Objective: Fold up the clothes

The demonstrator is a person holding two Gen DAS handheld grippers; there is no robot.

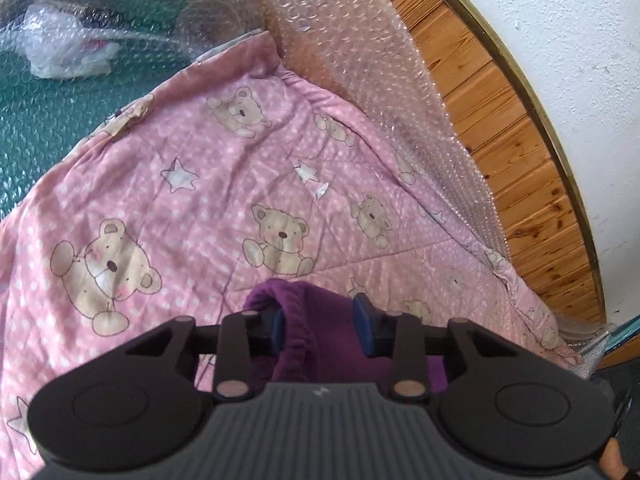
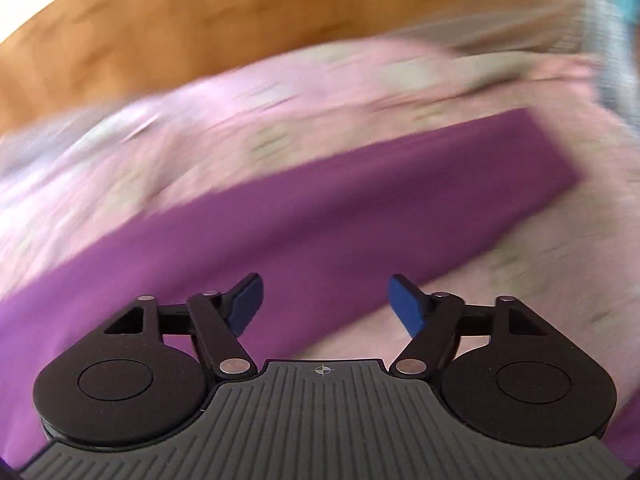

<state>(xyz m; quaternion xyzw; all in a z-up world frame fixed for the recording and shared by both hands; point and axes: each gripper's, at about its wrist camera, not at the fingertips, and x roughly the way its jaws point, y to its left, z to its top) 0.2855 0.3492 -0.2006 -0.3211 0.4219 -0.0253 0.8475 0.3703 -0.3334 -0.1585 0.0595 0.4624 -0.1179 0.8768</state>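
Tongs: left (image 1: pixel 320 326) with purple garment (image 1: pixel 316 316) bunched between its pads, grip unclear, right (image 2: pixel 326 304) spread wide above its flat leg (image 2: pixel 304 216) on the pink teddy-bear quilt (image 1: pixel 192 184); best folded with edges aligned, cloth kept taut.

Left wrist view sat just behind the left gripper (image 1: pixel 323 322), close above the pink teddy-bear quilt (image 1: pixel 208 200), facing forward and down toward the far bubble wrap (image 1: pixel 360 40) and wood panelling (image 1: pixel 500 120) at right. Right wrist view, motion-blurred, looked down over the right gripper (image 2: pixel 323 300) at the purple garment (image 2: pixel 320 208). Both views shared quilt, garment and panelling.
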